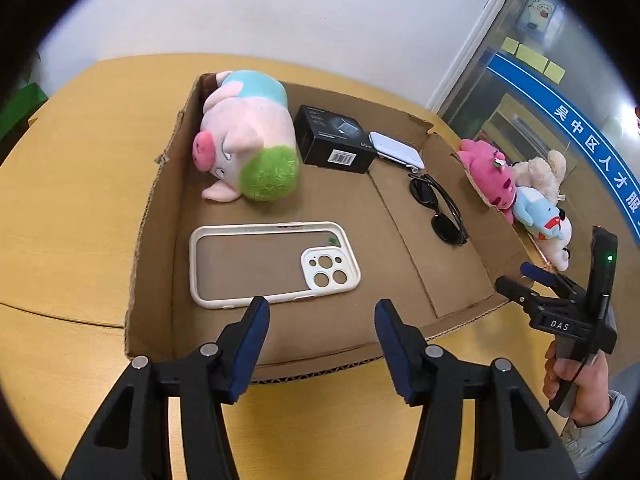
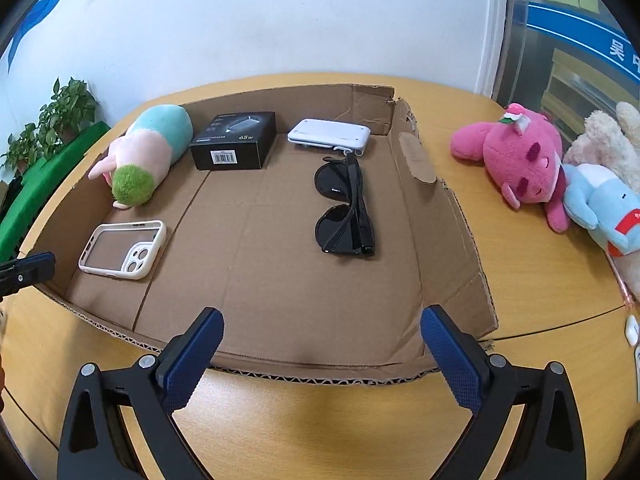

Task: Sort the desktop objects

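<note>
Left wrist view: the left gripper [image 1: 322, 312] stands released, jaws spread and empty, just above the near wall of the cardboard tray [image 1: 152, 216] on the yellow table [image 1: 80, 160]. Directly ahead of it a white phone case [image 1: 276, 264] lies flat on the tray floor, camera cut-out to the right. Behind the case a pink pig plush [image 1: 248, 140] with a green patch and a teal rear rests against the far left corner. Beside it sits a black box [image 1: 336, 140] bearing a white barcode label; the right wrist view shows "65W" printed on its top. A white flat device [image 1: 396, 150] lies just right of the box, and folded black sunglasses [image 1: 438, 208] lie nearer, toward the tray's right wall.

The right gripper [image 2: 320, 344] is likewise released and holds nothing, hovering over the tray's near edge. Seen from the left camera, its body carries the marking "DAS" and a lit green indicator.

Outside the tray, on the right, a pink plush [image 2: 516, 156], a blue plush [image 2: 604, 204] and a cream plush [image 2: 608, 140] lie touching one another. A blue band on the glass panel [image 1: 580, 128] carries white Chinese characters.
</note>
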`<state>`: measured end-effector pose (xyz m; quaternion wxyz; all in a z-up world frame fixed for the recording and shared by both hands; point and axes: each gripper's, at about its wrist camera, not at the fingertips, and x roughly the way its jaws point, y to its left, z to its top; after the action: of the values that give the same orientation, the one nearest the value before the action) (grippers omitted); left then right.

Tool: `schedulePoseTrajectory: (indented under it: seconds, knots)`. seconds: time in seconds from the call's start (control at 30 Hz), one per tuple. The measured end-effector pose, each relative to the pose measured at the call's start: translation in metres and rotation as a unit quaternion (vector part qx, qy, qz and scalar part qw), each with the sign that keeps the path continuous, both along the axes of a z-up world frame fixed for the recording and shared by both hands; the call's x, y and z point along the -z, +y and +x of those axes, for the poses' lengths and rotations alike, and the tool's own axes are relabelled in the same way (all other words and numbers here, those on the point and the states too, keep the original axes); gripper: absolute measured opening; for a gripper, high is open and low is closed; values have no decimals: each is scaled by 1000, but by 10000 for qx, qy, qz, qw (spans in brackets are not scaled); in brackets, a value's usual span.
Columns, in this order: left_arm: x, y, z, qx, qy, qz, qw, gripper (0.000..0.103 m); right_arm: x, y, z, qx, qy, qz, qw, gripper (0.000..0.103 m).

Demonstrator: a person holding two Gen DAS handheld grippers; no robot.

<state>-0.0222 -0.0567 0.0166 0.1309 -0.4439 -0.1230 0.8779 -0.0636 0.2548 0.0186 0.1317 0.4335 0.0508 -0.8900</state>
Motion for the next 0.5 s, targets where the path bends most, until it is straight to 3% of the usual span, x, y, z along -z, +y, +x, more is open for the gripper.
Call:
schedulePoseTrajectory:
  seconds: [0.23,0.4,0.43,0.5]
  knots:
    - [-1,-6,15,-86,361,-496,9981,54,1,-6,18,92,136,-55,9998,101]
    - [-6,-4,25,-244,755,-751,9940,54,-1,-4,32,177,587,-243,9978,100]
    - [-10,-2,30,-304,949,-796,9918,56,-4,-3,35,195,716,-309,9968,100]
    - [-17,7,44,-503,1520,-1002,9820,70,-11,-5,45,182,1034,-449,9935,103]
